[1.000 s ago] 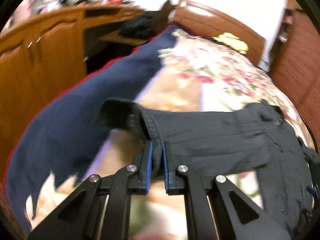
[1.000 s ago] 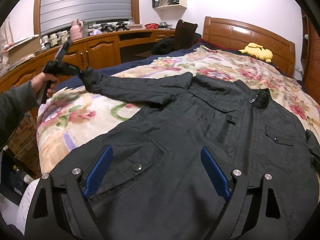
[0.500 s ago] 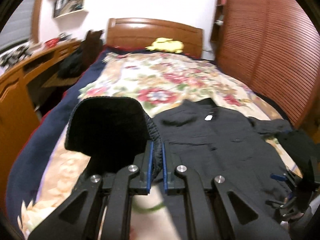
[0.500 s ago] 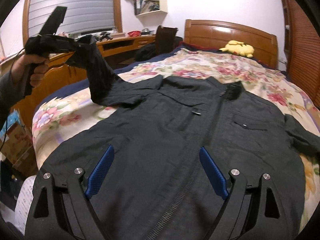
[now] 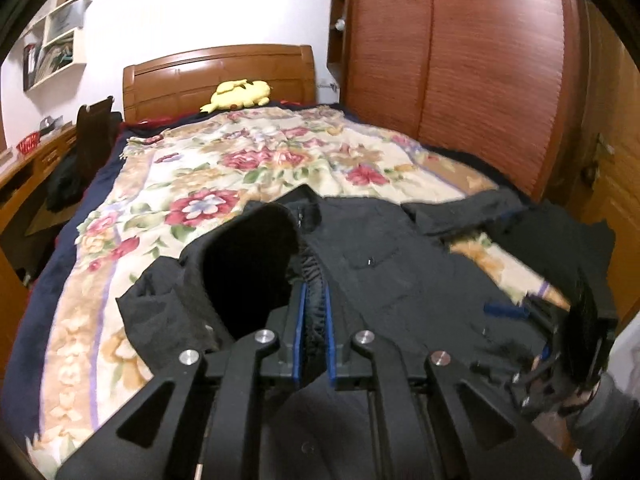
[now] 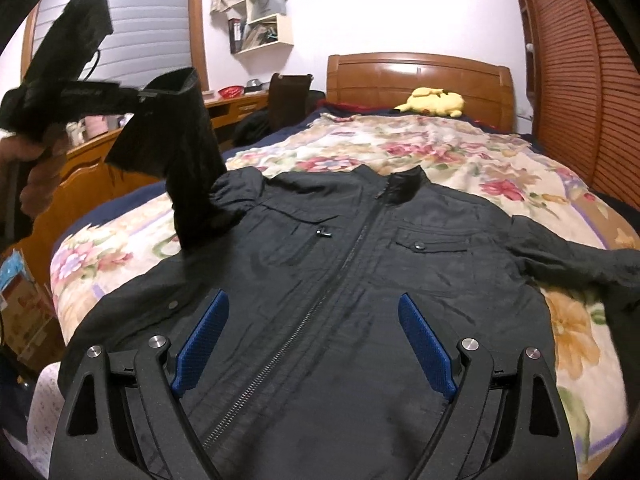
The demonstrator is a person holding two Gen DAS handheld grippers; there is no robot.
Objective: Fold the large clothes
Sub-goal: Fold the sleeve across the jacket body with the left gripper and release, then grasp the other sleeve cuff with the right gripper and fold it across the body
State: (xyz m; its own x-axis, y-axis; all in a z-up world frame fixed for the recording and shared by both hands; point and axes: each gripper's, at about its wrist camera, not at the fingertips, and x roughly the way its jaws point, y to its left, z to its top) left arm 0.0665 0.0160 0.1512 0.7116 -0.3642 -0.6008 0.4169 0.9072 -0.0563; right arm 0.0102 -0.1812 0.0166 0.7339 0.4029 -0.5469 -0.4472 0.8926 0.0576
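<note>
A black zip-front jacket [image 6: 360,280] lies face up across a bed covered by a floral blanket [image 6: 460,152]. The left hand-held gripper [image 5: 311,320] pinches the cuff of one sleeve [image 6: 188,168], lifted above the shoulder. The right hand-held gripper [image 6: 312,344] hovers spread wide over the hem, holding nothing. The slick cuff could slip from the narrow pinch, or the sleeve could land bunched rather than flat. Around the bed: a wooden headboard [image 6: 420,80], a yellow plush toy [image 6: 434,102], louvred wardrobe doors [image 5: 480,80], a wooden worktop [image 6: 236,106] and wall shelves [image 6: 262,20].
</note>
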